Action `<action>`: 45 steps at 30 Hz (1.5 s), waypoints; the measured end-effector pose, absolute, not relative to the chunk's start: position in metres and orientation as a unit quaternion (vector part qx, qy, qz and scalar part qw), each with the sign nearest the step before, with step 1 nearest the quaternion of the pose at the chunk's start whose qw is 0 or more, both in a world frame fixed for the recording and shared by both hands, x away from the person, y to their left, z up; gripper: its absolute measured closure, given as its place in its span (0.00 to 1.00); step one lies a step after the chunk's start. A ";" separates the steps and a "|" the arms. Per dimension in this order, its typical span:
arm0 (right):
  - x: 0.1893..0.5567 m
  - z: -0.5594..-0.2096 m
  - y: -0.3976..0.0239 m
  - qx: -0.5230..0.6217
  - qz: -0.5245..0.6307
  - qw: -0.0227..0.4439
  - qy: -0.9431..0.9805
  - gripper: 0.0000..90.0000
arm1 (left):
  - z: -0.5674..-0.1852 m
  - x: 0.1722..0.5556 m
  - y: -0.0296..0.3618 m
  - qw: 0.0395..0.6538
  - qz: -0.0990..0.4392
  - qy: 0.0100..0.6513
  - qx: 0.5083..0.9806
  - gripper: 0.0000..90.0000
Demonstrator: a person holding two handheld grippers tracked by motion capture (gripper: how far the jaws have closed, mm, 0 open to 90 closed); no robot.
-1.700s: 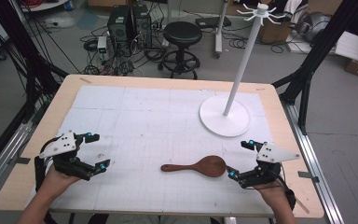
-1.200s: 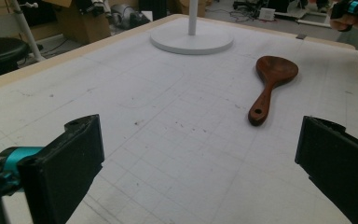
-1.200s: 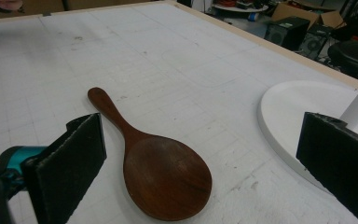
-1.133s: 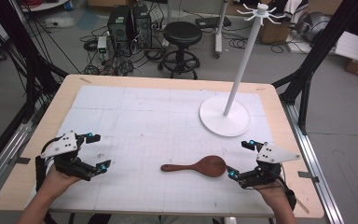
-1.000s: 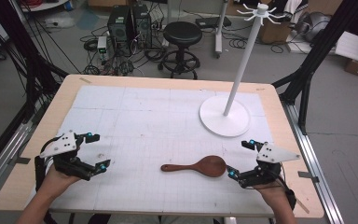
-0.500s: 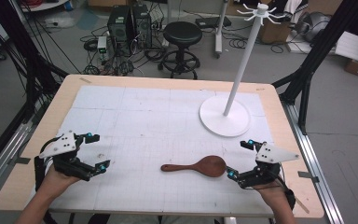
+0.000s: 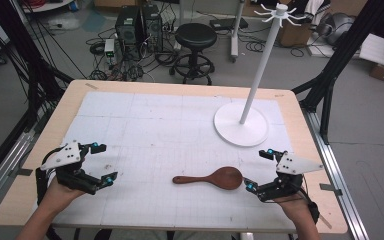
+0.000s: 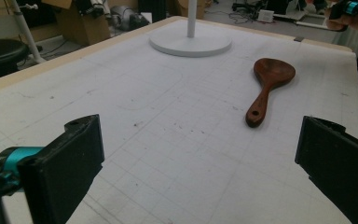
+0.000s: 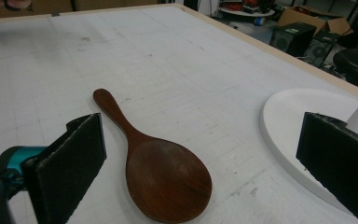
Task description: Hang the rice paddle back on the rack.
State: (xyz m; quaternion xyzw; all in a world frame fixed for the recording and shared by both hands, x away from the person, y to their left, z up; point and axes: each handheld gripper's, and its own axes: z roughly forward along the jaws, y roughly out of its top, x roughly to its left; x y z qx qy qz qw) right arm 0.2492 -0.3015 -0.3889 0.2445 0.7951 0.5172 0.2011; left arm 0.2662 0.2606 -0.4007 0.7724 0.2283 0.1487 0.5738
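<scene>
**Both tongs wide, spoon untouched**

The right tongs (image 7: 256, 171) sit near the worktop's (image 7: 130, 90) front right edge with jaws spread wide, holding nothing. Just beside them, toward the middle, lies the wooden spoon (image 7: 210, 178), flat on the white mat (image 7: 145, 125), bowl end toward the right tongs and handle pointing to the left side. In the right gripper view the spoon (image 9: 154, 163) lies between the two jaws but apart from both, bowl nearest the camera. The left tongs (image 7: 102, 162) rest at the front left, also wide and empty, well apart from the spoon (image 8: 268, 88). A white stand (image 7: 241, 125) is behind the spoon, on the right.
</scene>
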 end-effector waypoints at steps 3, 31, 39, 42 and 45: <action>0.250 -0.388 -0.300 0.241 0.519 0.200 0.795 0.00 | -0.401 0.267 0.260 0.574 0.148 0.226 0.773 0.02; 0.267 -0.381 -0.291 0.197 0.500 0.161 0.828 0.00 | -0.401 0.266 0.260 0.572 0.150 0.227 0.774 0.02; 0.272 -0.366 -0.288 0.172 0.480 0.161 0.845 0.00 | -0.401 0.265 0.260 0.571 0.149 0.226 0.775 0.02; 0.273 -0.363 -0.287 0.169 0.473 0.156 0.850 0.00 | -0.401 0.265 0.260 0.570 0.150 0.225 0.776 0.02; 0.275 -0.359 -0.283 0.154 0.462 0.148 0.861 0.00 | -0.401 0.265 0.260 0.571 0.150 0.227 0.775 0.02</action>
